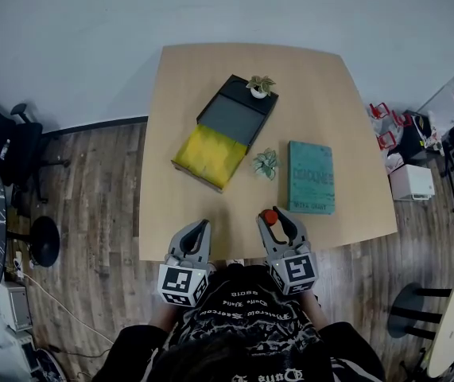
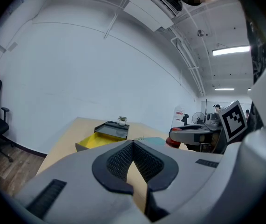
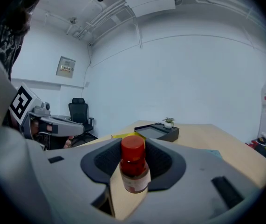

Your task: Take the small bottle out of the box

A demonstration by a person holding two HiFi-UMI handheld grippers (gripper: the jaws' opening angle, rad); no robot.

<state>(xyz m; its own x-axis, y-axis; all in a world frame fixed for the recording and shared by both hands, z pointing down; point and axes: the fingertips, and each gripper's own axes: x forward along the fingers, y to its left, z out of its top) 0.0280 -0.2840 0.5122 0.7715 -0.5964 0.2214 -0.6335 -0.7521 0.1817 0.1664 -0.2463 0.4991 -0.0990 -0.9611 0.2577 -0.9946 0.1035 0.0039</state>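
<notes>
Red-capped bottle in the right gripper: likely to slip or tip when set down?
The bottle looks smooth and rigid, so it may slip in the right gripper. It is round and taller than wide, so it probably tips easily and would roll on the table.

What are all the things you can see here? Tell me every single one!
table: one, light wood, middle of the room
box: one, black with a yellow inside, open, on the table's far half
plant on the box: one, green in a white pot, on the black lid
plant by the book: one, green, on the table between box and book
book: one, teal, flat on the table's right side
small bottle: one, red cap, between the right gripper's jaws
office chair: one, black, on the floor at left
left gripper: one, grey, jaws shut, empty
right gripper: one, grey, jaws closed on the small bottle
</notes>
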